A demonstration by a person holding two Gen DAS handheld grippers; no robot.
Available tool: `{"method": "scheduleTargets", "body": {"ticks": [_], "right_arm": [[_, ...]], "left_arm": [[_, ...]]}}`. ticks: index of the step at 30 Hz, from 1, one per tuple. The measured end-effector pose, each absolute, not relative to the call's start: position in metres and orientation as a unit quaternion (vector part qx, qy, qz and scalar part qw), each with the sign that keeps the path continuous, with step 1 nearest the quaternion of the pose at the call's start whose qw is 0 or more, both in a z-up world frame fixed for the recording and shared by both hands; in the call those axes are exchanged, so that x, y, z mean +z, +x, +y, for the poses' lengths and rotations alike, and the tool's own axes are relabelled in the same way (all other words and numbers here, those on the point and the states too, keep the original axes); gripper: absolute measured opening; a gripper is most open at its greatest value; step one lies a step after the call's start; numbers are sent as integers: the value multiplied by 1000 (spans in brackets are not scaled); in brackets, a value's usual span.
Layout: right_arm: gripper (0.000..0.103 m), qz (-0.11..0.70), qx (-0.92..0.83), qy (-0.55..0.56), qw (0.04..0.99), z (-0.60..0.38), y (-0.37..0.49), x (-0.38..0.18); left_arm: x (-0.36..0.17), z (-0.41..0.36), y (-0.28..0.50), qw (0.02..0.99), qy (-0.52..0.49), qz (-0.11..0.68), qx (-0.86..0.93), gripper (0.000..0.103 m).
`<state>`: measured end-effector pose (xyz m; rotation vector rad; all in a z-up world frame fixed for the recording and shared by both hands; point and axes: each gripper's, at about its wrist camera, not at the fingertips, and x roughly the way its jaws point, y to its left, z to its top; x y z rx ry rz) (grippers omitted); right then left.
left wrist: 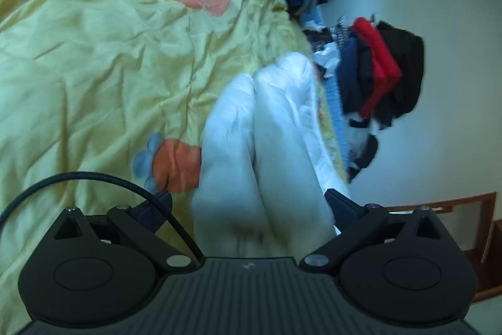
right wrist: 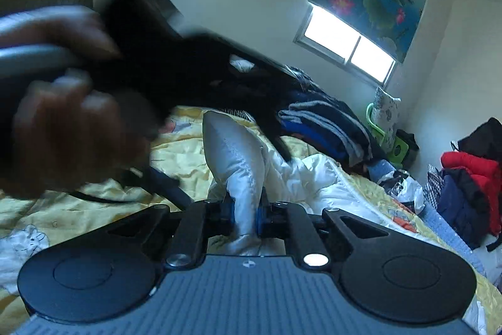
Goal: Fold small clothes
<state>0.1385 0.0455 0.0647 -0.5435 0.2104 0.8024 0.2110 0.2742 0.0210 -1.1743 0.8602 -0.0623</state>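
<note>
A white padded garment [left wrist: 269, 131] lies bunched on the yellow flowered bedspread [left wrist: 94, 52]. My left gripper [left wrist: 248, 204] is open, its two fingers standing wide on either side of the garment's near end. In the right wrist view a fold of the white garment [right wrist: 238, 153] rises upright from my right gripper [right wrist: 246, 217], which is shut on it. A person's hand [right wrist: 69, 121] grips the left tool's handle at upper left, blurred and close, and its dark body reaches over the garment.
A stack of folded dark and blue clothes [right wrist: 326, 127] sits at the bed's far side. A red and black heap of clothes [right wrist: 470, 178] lies by the wall. A window [right wrist: 348, 49] is behind. Wooden furniture [left wrist: 483, 228] stands low at the right.
</note>
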Motion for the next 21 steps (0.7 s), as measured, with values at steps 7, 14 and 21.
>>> {"method": "scheduleTargets", "body": {"ticks": [7,14,21], "right_arm": [[71,203,439,-122,867,8,161,71],[102,382,441,298,755,-117,270,91],[102,485,421,438,629,-143,337,63]], "left_arm": [[24,253,236,784,-439,438,6,21],[66,239,241,828,-362,427,15,13],[143,184,232,881,-275,385,-16,13]]}}
